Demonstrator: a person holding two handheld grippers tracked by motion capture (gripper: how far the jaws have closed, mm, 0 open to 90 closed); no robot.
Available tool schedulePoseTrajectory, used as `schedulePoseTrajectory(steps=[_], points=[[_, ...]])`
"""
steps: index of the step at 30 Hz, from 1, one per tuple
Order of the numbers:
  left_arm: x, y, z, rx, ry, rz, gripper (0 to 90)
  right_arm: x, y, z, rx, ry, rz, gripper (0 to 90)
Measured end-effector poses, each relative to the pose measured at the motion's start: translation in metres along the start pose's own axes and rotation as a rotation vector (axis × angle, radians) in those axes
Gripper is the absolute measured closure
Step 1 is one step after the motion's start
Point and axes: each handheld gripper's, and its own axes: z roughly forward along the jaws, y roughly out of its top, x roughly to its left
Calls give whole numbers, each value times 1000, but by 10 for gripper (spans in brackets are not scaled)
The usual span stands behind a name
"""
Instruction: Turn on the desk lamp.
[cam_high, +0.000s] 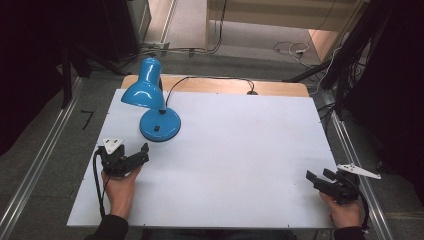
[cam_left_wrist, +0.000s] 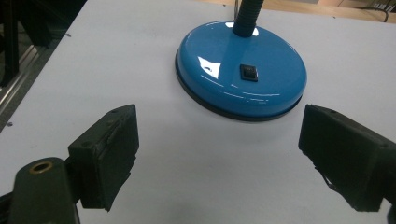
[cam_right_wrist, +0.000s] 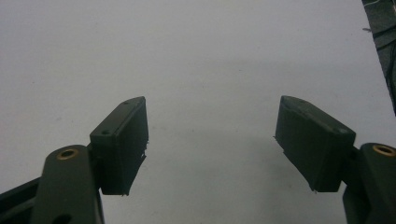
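High view: blue desk lamp (cam_high: 152, 102) stands far-left on the white table top (cam_high: 240, 150). Round base sits flat, shade leans left and toward the near side, above the board's left edge. Its black cord (cam_high: 210, 80) runs from the base area across the far edge to a hole in the wooden strip (cam_high: 280, 89). Left gripper (cam_high: 131, 159) sits near-left, held in the left hand (cam_high: 120, 187), jaws pointing at the lamp base, close to it but apart. Right gripper (cam_high: 320, 178) sits near-right at the board's corner in the right hand (cam_high: 345, 212), well apart from the lamp, jaws pointing left. Nothing lies between the left gripper and the base. Around the table: grey carpet, metal rails (cam_high: 37, 165) on both sides, loose cables (cam_high: 290, 49) on the far floor, dark stands far right. A dark mark on the floor (cam_high: 87, 119) left of the table reads like "7".

Left gripper view: jaws spread wide, nothing between them, bare board below. Lamp base (cam_left_wrist: 242, 74) is straight ahead, just beyond the jaw tips, centred in the gap. Black rocker switch (cam_left_wrist: 249, 73) on top of the base, neck (cam_left_wrist: 246, 18) rising at the far side. No readable label on base or switch.

Right gripper view: jaws spread wide, released, holding nothing. Plain white board ahead, its right edge and dark carpet (cam_right_wrist: 385, 46) at top right. No writing seen.
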Motion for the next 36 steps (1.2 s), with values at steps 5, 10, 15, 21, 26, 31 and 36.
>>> schedulePoseTrajectory(steps=[5, 10, 15, 21, 26, 31, 36], points=[[-1, 1, 2, -4, -2, -2, 129, 0, 0, 0, 2, -1, 1, 241], [-2, 3, 4, -7, -3, -2, 129, 0, 0, 0, 2, -1, 1, 240], [-3, 3, 6, -8, -4, -1, 129, 0, 0, 0, 3, -1, 0, 240], [-5, 5, 9, -13, -4, 1, 137, 0, 0, 0, 2, -1, -1, 241], [-8, 7, 13, -14, -3, 5, 138, 0, 0, 0, 2, -3, -1, 240], [-11, 8, 17, -15, -7, 8, 139, 0, 0, 1, 4, -2, -2, 240], [-13, 12, 19, -25, -11, 4, 145, 0, 0, 1, 2, 0, -2, 240]])
